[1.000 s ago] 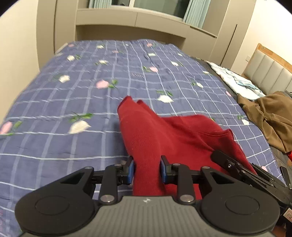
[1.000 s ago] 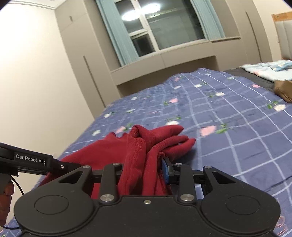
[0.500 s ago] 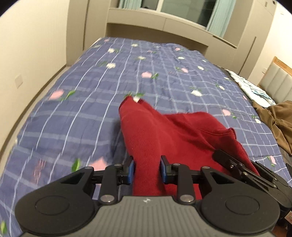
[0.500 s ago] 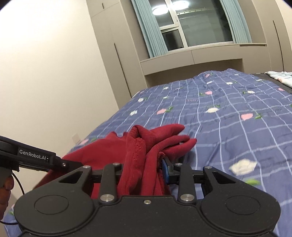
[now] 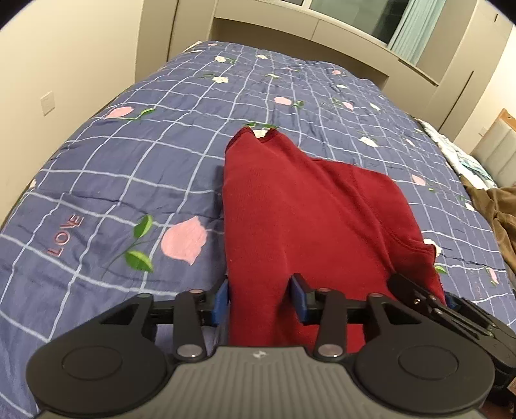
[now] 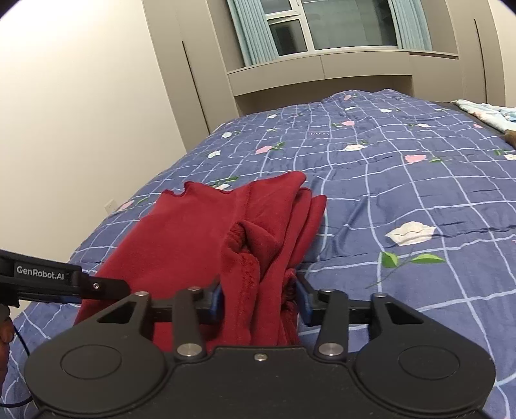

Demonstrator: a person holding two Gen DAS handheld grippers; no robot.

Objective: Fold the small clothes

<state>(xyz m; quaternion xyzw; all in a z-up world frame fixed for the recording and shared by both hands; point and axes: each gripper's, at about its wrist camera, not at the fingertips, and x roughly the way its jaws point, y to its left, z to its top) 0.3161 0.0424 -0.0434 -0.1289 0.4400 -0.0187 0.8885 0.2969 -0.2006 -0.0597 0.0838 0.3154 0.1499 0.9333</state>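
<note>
Gripping: both tools have hold of one red garment (image 5: pixel 300 206), each at a near edge of the cloth.
Left gripper (image 5: pixel 259 301): blue pads closed partway, a thick fold of red cloth pinched between them; the jaws stand as far apart as the bunched cloth allows.
Right gripper (image 6: pixel 260 299): same posture, its blue pads pressed onto a gathered wad of several red layers.
Garment position: spread on the blue checked bedspread (image 5: pixel 129 154), running from the left tool's jaws toward 12 o'clock, its notched far edge at 12, a second layer trailing off to 2 o'clock.
Garment in right view (image 6: pixel 206 235): flat panel toward 10 o'clock, stacked folds toward 1 o'clock.
Other tool: right gripper's body visible at 4 o'clock in the left view; left one at 9 o'clock in the right view.
Bedspread: pink and white flowers, "LOVE" stitched at 9 o'clock.
Brown clothing (image 5: pixel 501 212): at 3 o'clock, well apart from the red garment.
Window (image 6: pixel 329 25): at 12 o'clock behind the bed.
</note>
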